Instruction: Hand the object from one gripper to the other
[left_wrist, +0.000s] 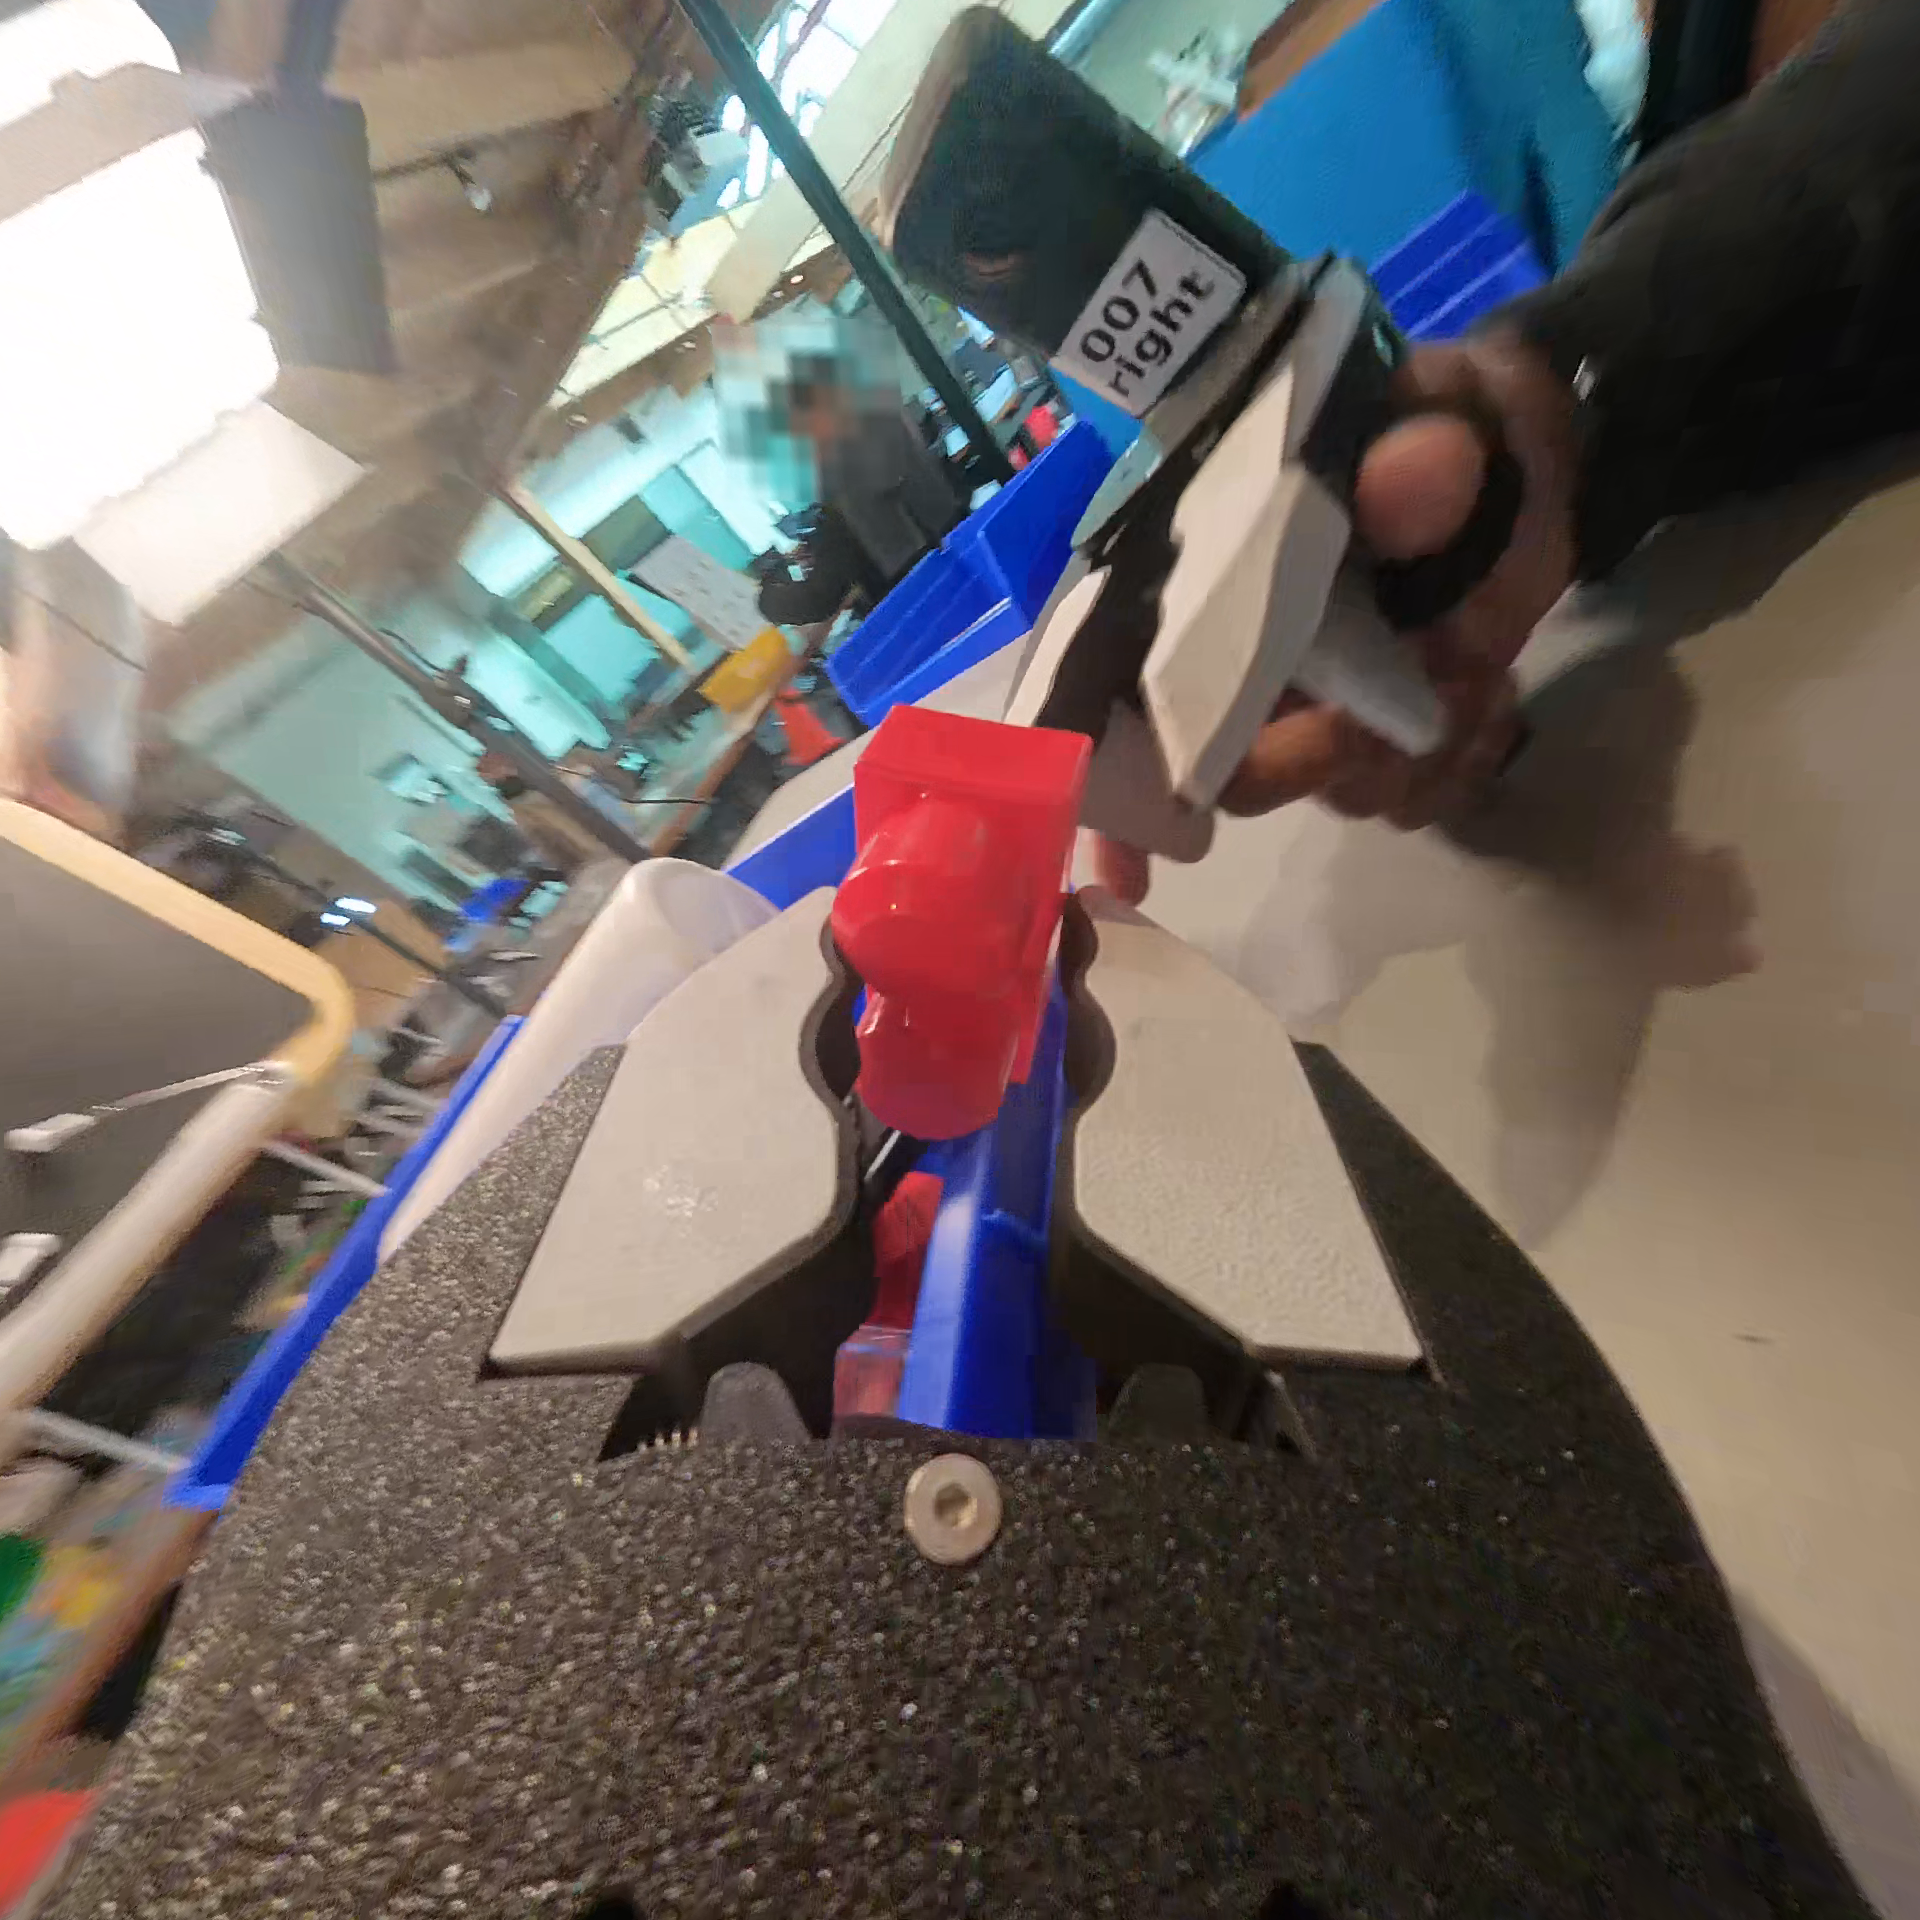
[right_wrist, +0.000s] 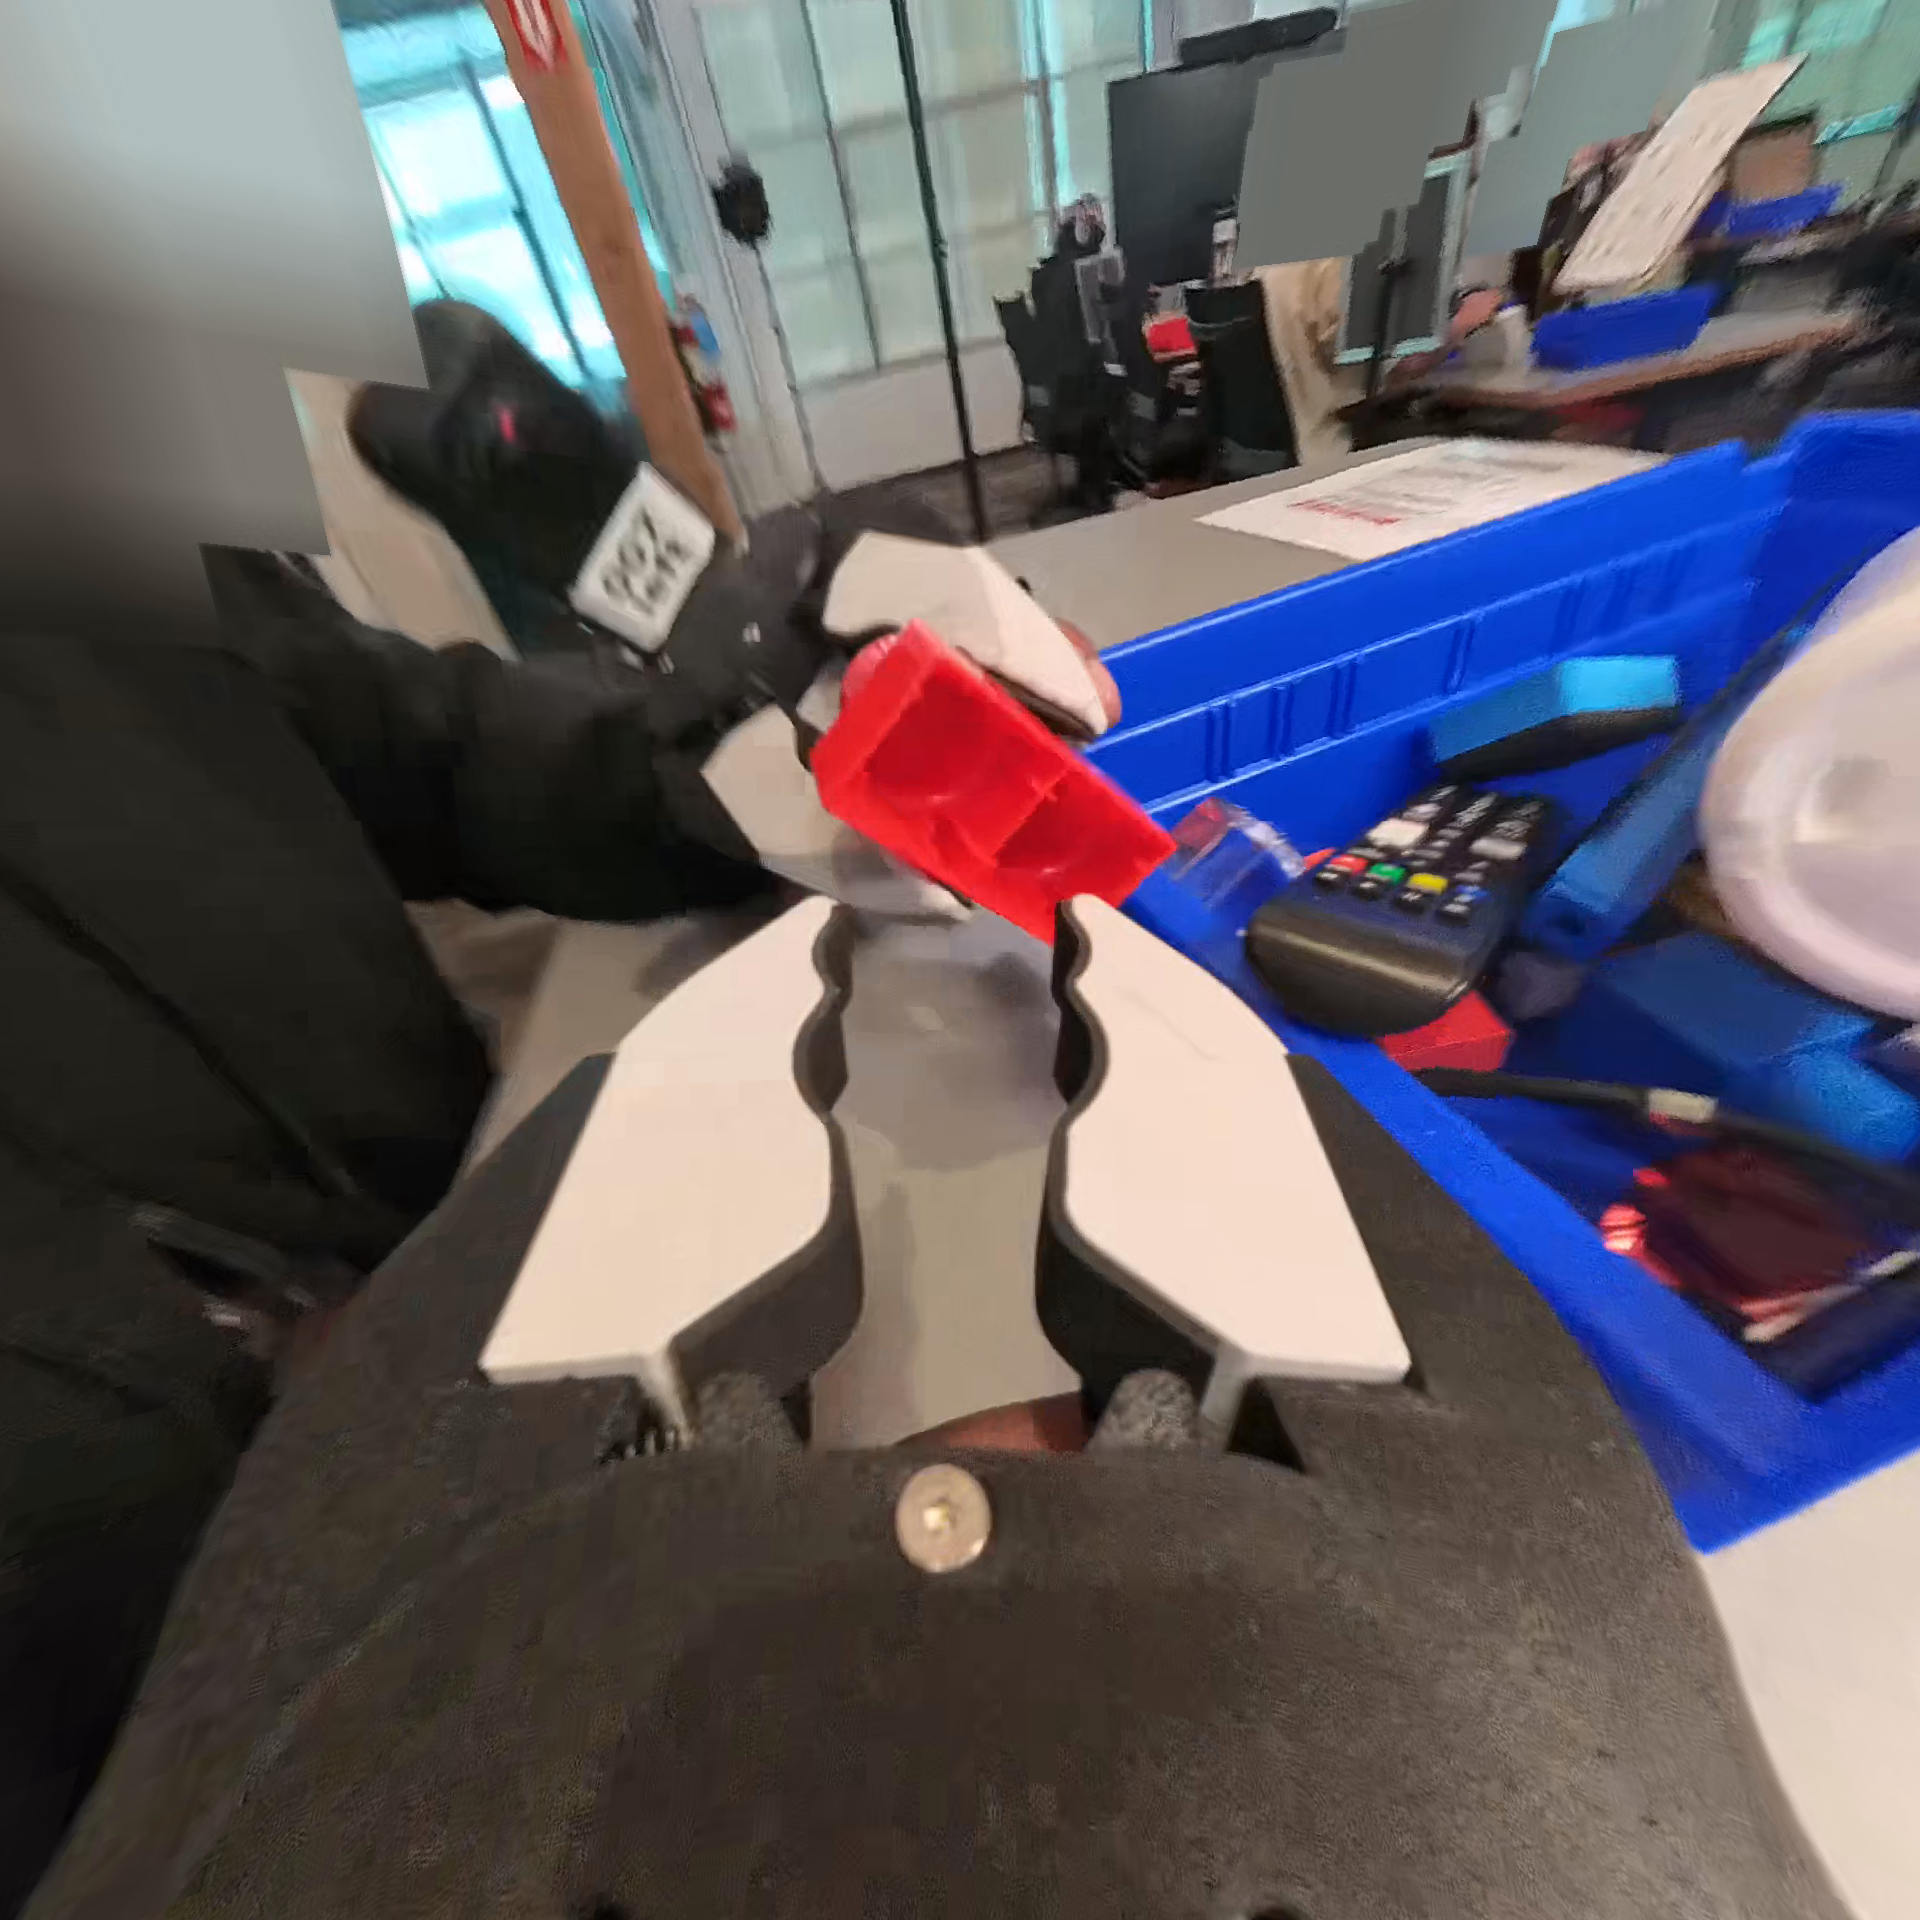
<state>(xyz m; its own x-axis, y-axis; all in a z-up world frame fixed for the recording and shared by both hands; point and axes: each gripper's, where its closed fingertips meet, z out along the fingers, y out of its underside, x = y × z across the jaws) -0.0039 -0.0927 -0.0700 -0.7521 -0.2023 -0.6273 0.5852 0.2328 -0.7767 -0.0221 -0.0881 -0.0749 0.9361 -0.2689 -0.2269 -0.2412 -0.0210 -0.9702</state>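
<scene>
A red plastic block with a round knob (left_wrist: 961, 914) sits between the fingers of my left gripper (left_wrist: 956, 935), which is shut on it and holds it in the air. In the right wrist view the same red block (right_wrist: 977, 779) sticks out of the left gripper (right_wrist: 904, 717) just ahead of my right gripper (right_wrist: 951, 920). The right gripper is open and empty, and the block's lower corner is close to its right fingertip (right_wrist: 1091, 935). In the left wrist view the right gripper (left_wrist: 1132, 790) comes in from the upper right, held by a hand, just beyond the block.
A blue bin (right_wrist: 1455, 644) stands on the grey table (right_wrist: 1122, 561) at the right. It holds a black remote control (right_wrist: 1392, 904), a blue block (right_wrist: 1558, 707), cables and a white round item (right_wrist: 1829, 810). A dark sleeve (right_wrist: 208, 883) fills the left.
</scene>
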